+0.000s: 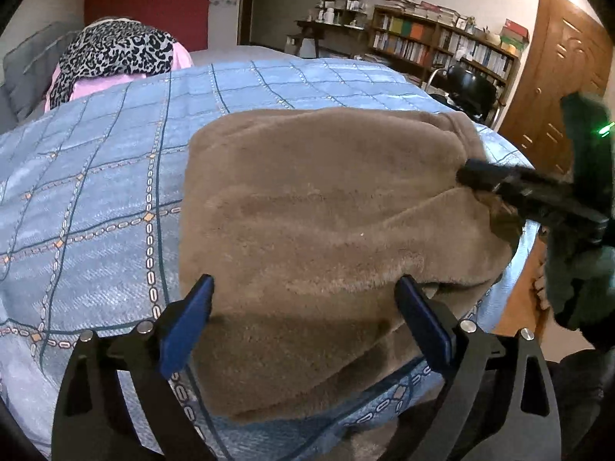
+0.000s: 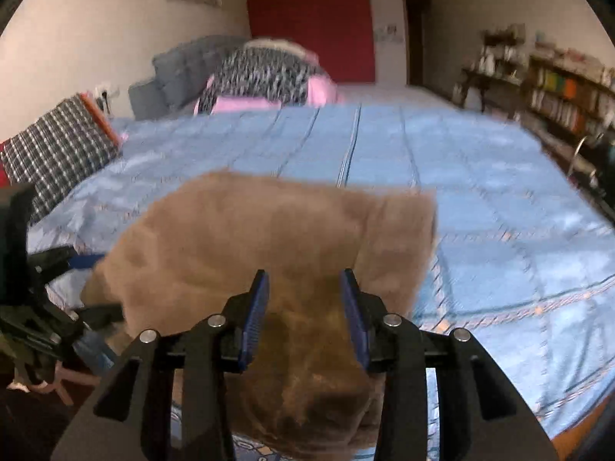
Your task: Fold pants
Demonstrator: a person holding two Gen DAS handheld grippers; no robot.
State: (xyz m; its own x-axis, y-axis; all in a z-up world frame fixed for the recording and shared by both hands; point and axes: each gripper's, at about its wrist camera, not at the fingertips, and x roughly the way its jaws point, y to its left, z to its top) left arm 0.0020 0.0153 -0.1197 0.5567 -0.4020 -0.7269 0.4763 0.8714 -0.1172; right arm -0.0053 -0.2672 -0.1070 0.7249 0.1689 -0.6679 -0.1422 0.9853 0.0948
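The left gripper (image 1: 303, 288) is held low over the blue checked bedspread (image 1: 96, 192), its 2 blue fingers spread wide, astride the near edge of the folded brown fleece pants (image 1: 326, 211). The right gripper (image 2: 303, 288) is clamped on a bunched fold at their right end. Their long axis runs left-right.

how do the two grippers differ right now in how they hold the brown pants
The left gripper has its fingers spread wide, with the brown pants lying between them ungripped. The right gripper has its fingers much closer together, with bunched pants fabric between them; whether it is clamped, I cannot tell. Both have blue pads on black frames and work over the blue bedspread.
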